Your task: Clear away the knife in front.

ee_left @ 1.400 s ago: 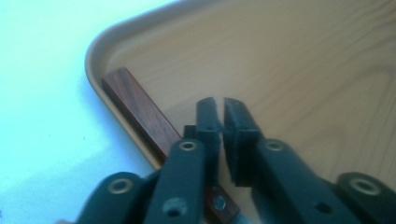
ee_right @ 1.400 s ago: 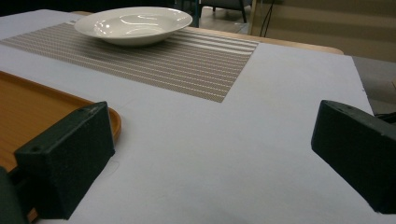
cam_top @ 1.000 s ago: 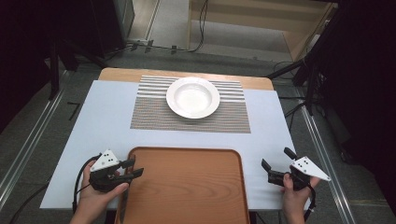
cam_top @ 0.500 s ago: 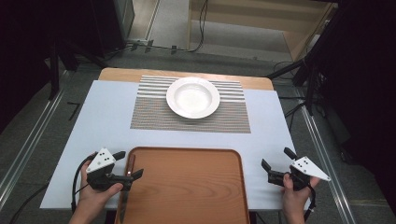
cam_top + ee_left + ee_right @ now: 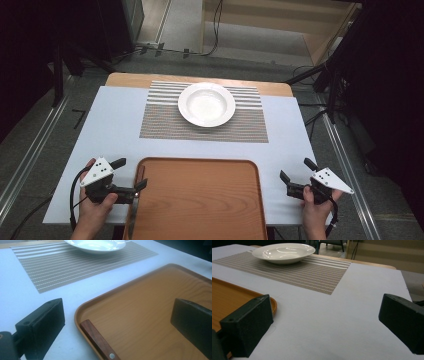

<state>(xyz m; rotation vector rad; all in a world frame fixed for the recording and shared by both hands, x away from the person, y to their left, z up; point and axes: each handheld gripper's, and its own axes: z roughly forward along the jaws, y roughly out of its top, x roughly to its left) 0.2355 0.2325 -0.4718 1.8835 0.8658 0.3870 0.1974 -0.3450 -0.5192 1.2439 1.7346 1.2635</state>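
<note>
The table (image 5: 115, 130) carried a white covering, with a grey striped placemat (image 5: 165, 125) at its far centre and a white shallow bowl (image 5: 206, 104) resting on the mat's far half. An orange-brown wooden tray (image 5: 200, 200) sat at the near centre edge. A knife with a reddish-brown riveted wooden handle (image 5: 97, 340) lay inside the tray along its left rim; in the high view the blade ran toward the near edge. The left gripper (image 5: 131, 175), held in the person's left hand (image 5: 95, 212), was at the tray's near-left corner with its jaws spread wide: in the left gripper view one jaw stood over the white covering outside the rim, the other over the tray's wood, and the knife handle lay between them, untouched. The right gripper (image 5: 296, 170), held in the right hand (image 5: 315, 207), sat on the bare covering just right of the tray, jaws likewise parted and grasping nothing.
</note>
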